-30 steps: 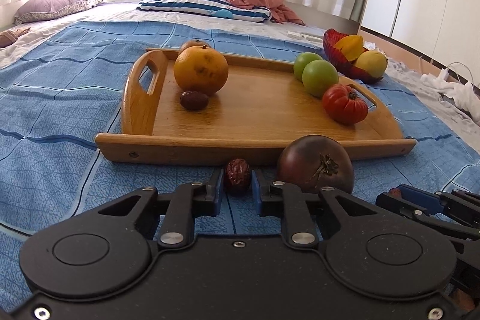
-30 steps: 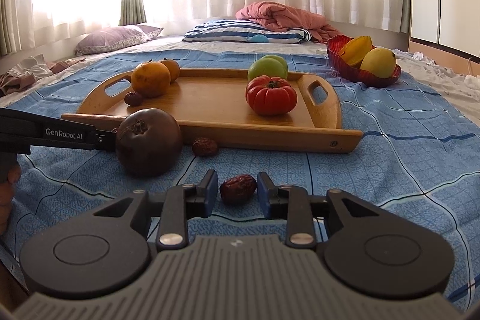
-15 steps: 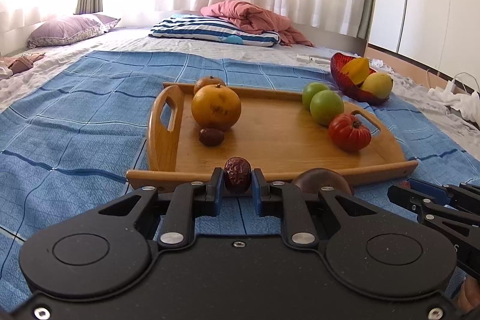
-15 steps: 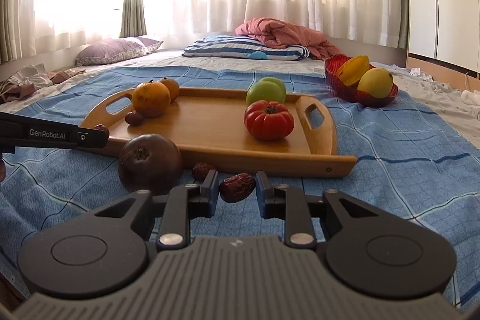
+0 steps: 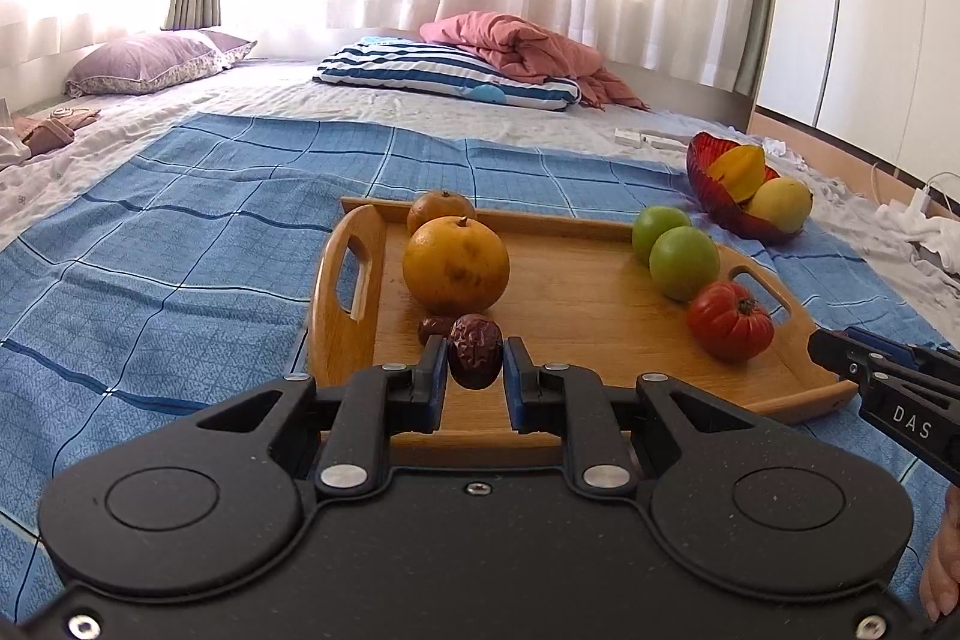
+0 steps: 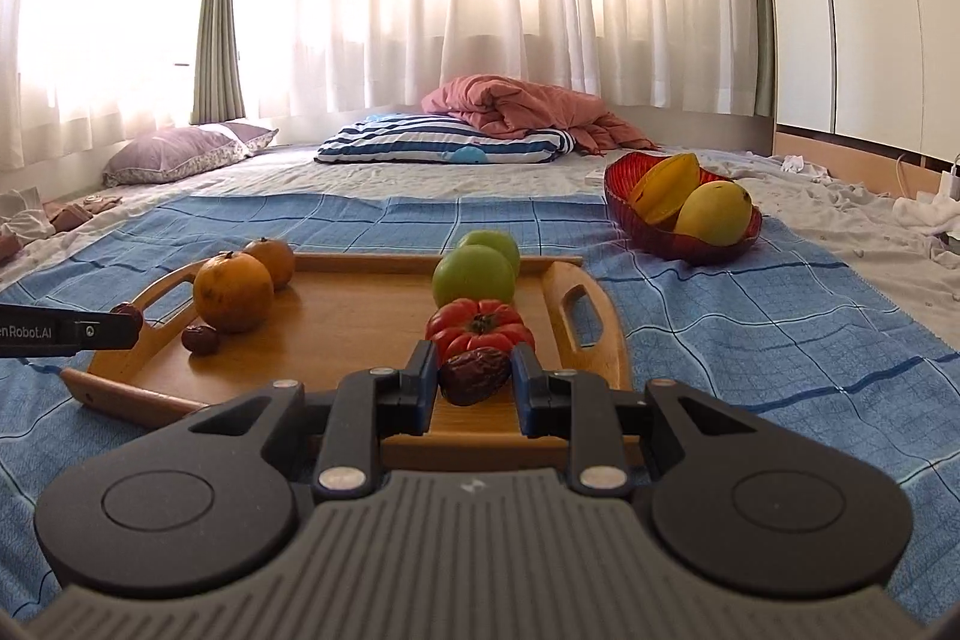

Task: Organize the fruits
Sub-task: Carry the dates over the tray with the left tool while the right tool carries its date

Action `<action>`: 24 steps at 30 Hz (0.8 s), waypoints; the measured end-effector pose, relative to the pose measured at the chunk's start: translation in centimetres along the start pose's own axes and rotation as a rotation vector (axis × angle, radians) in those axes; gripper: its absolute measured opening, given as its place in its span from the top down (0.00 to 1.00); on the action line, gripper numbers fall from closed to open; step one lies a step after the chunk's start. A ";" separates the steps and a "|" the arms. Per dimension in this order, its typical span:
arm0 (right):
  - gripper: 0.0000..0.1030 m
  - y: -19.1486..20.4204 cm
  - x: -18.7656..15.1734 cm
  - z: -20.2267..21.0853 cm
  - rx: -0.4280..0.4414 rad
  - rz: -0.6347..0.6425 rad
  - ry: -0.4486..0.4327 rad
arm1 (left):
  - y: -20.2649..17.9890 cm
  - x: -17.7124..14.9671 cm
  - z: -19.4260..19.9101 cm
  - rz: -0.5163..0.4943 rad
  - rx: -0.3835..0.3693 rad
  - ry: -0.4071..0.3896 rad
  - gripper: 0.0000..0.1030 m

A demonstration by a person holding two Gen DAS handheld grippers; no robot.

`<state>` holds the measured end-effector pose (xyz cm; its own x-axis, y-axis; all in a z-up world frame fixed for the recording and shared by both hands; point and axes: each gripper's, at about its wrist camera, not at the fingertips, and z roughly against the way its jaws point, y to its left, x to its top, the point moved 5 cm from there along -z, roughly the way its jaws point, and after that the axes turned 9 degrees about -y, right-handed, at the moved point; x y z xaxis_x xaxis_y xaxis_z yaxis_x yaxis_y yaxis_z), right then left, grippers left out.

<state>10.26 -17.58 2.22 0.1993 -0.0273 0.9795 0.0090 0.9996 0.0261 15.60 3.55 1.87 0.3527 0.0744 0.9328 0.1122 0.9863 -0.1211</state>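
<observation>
A: Entry, left side. What is being held by the left gripper (image 5: 476, 376)?

B: A wrinkled red date (image 5: 474, 350) is being gripped between its closed jaws. It is being held off the bed, above the near rim of the wooden tray (image 5: 600, 316), just in front of a second date (image 5: 433, 328) lying on the tray.

A: And the right gripper (image 6: 473, 388)?

B: Its jaws are being kept closed on another dark dried date (image 6: 474, 375), held in front of the ribbed red tomato (image 6: 480, 328), over the tray's near right part.

A: Tray contents being recorded?

B: Two oranges (image 5: 455, 263) are being seen at the left end, one behind the other, the loose date lying just beside the nearer one. Two green fruits (image 5: 683, 261) are sitting at the right end, touching, with the tomato just in front of them.

A: Surroundings?

B: The tray is lying on a blue checked bedspread (image 5: 180, 244). A red bowl (image 6: 636, 220) holding a starfruit (image 6: 663, 190) and a yellow mango (image 6: 714, 211) is being seen beyond the tray's right handle, apart from it.
</observation>
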 end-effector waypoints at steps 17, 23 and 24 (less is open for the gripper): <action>0.70 -0.9 -1.5 -4.6 -0.037 -0.068 0.112 | 0.2 -0.8 -3.9 0.016 0.028 0.059 0.82; 0.70 -1.1 -1.9 -5.1 -0.050 -0.079 0.139 | 0.2 -1.3 -4.7 0.017 0.038 0.080 0.82; 0.70 -1.1 -1.9 -5.1 -0.051 -0.080 0.142 | 0.3 -1.5 -4.9 0.018 0.039 0.084 0.82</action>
<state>14.90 -18.68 -0.74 0.3324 -0.1108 0.9366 0.0794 0.9928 0.0893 19.64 2.97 -1.20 0.4313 0.0815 0.8985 0.0694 0.9900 -0.1232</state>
